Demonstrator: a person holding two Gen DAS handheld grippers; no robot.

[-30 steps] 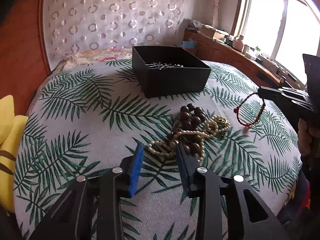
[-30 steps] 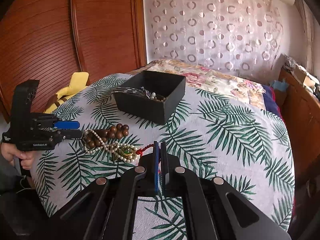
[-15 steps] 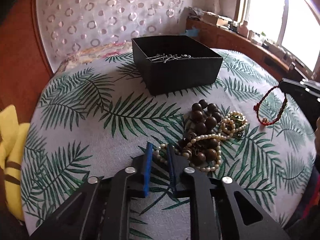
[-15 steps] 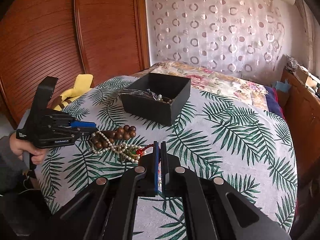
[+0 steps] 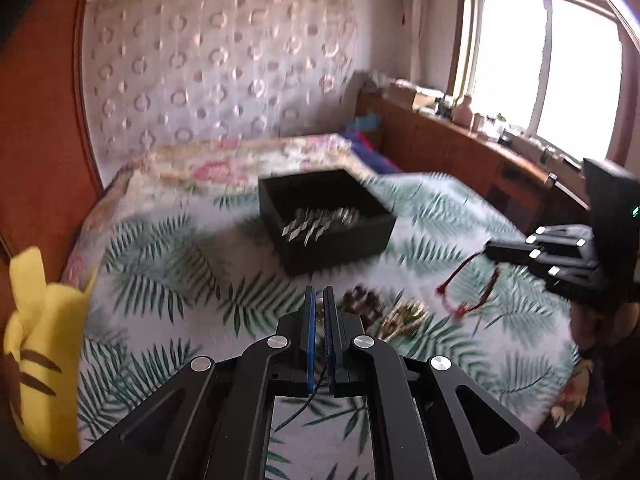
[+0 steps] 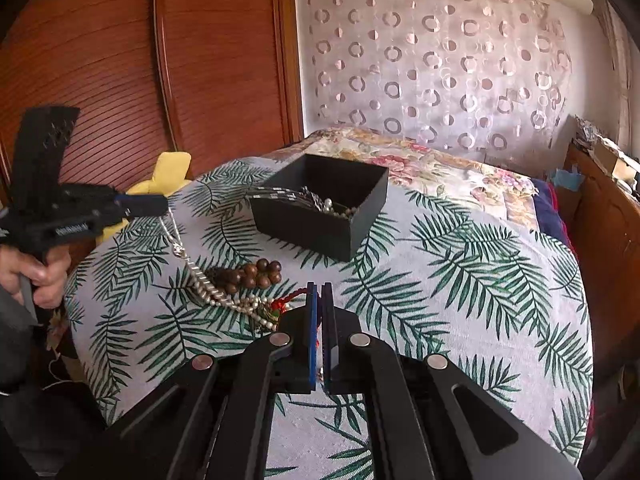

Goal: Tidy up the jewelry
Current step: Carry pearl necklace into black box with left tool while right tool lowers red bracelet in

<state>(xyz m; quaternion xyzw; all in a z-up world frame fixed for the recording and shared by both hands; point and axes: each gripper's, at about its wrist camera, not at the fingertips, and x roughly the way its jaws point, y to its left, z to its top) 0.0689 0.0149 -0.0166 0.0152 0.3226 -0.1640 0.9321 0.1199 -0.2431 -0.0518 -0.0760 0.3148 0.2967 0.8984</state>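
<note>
My left gripper (image 5: pixel 319 294) is shut on a pearl necklace (image 6: pixel 188 264) and holds one end up; the strand hangs from its tip (image 6: pixel 158 205) down to the table. Its other end still lies by the brown wooden bead bracelet (image 6: pixel 250 274) and a gold-green piece (image 5: pixel 404 316). My right gripper (image 6: pixel 320 292) is shut on a red cord bracelet (image 5: pixel 468 284), held above the table right of the pile. The open black box (image 6: pixel 320 206) stands beyond, with silver chains and pearls inside.
The round table has a palm-leaf cloth (image 6: pixel 460 272). A yellow plush toy (image 5: pixel 40 340) sits at its left edge. A bed with a floral cover (image 6: pixel 440 164) lies behind, a wooden wardrobe (image 6: pixel 120 60) left, a wooden sideboard (image 5: pixel 460 148) under the window.
My left gripper closed on the pearl necklace and lifted it up off the table. My right gripper stayed shut on the red cord bracelet and rose a little.
</note>
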